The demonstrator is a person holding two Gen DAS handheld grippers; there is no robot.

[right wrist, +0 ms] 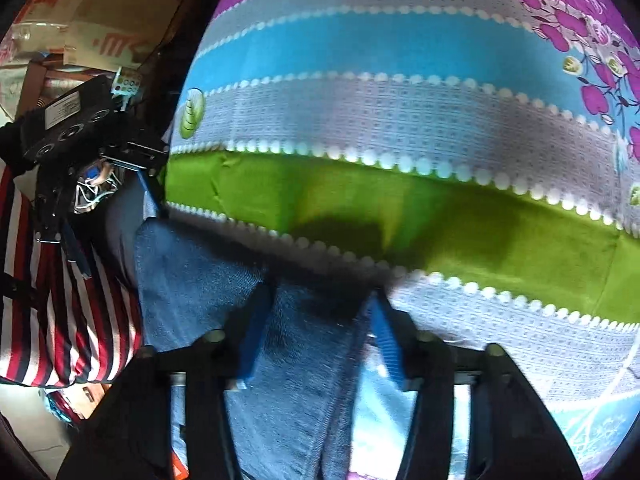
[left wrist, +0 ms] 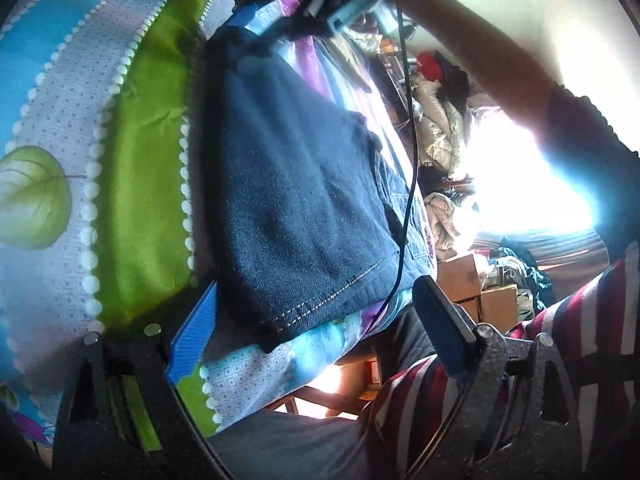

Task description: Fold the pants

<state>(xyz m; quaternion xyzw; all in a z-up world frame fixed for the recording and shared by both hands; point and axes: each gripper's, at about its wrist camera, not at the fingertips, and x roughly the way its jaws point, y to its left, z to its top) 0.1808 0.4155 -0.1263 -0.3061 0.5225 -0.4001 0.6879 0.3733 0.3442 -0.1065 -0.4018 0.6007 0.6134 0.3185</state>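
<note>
Dark blue denim pants (left wrist: 300,200) lie folded in a compact stack on a striped bedsheet (left wrist: 140,160). My left gripper (left wrist: 320,320) is open wide, its fingers on either side of the stitched hem at the near end. At the far end, my right gripper (left wrist: 256,28) has a blue finger touching the denim. In the right wrist view the right gripper (right wrist: 320,336) is open, with the edge of the pants (right wrist: 208,280) lying between its blue fingers (right wrist: 256,336). The left gripper (right wrist: 116,224) shows at the left, open at the opposite end.
The bedsheet (right wrist: 400,120) has green, blue, grey and purple bands. A person's striped shirt (left wrist: 580,320) and arm (left wrist: 480,48) are close by. A black cable (left wrist: 408,160) hangs across the pants. Cardboard boxes (left wrist: 460,280) and piled clothes (left wrist: 440,128) sit beyond the bed edge.
</note>
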